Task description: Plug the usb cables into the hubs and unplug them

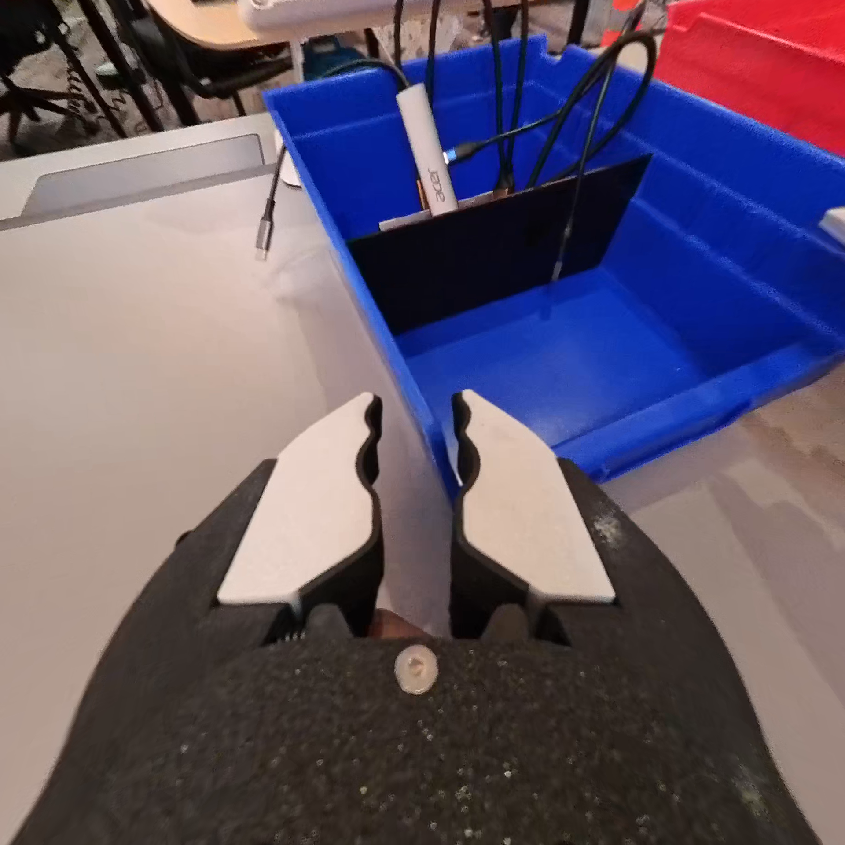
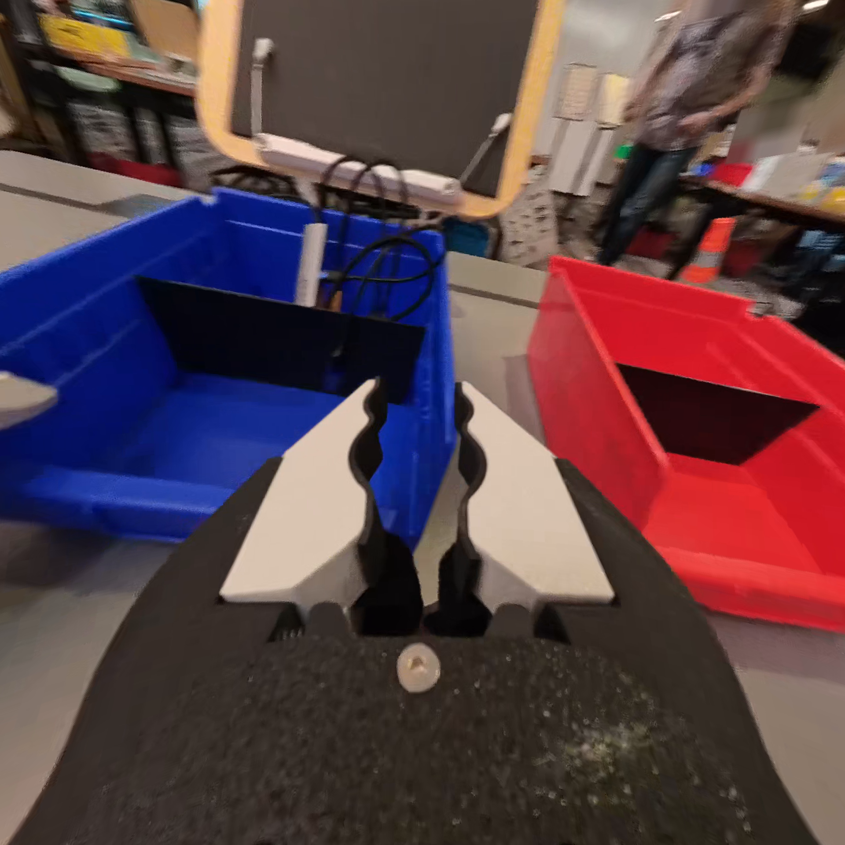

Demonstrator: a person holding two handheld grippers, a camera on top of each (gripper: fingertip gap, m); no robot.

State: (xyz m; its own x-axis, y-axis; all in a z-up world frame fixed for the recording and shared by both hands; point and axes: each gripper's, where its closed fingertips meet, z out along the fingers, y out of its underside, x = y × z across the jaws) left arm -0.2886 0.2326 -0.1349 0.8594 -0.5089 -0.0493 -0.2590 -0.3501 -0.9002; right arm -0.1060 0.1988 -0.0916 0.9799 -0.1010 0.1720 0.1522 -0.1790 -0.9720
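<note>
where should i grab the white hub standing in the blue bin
Grip the white hub on its bare upper body, coming from above, jaws across its narrow width. It leans upright in the blue bin behind the black divider, which hides its lower end, and a cable leaves its top. Both grippers look empty.

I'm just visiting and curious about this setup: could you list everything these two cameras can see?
Blue plastic bin: one, blue, on the table, split by a black divider panel.
White stick-shaped USB hub: one, white, leaning upright behind the divider.
Black cables: several, black, looping in the bin's rear compartment.
Loose silver-tipped cable end: one, silver, on the table left of the bin.
Red plastic bin: one, red, right of the blue bin.
Grey table: one, grey, under both bins.
Bystander: one, background, blurred.
Left gripper: one, black and white, open, empty.
Right gripper: one, same colours, open, empty.
</note>
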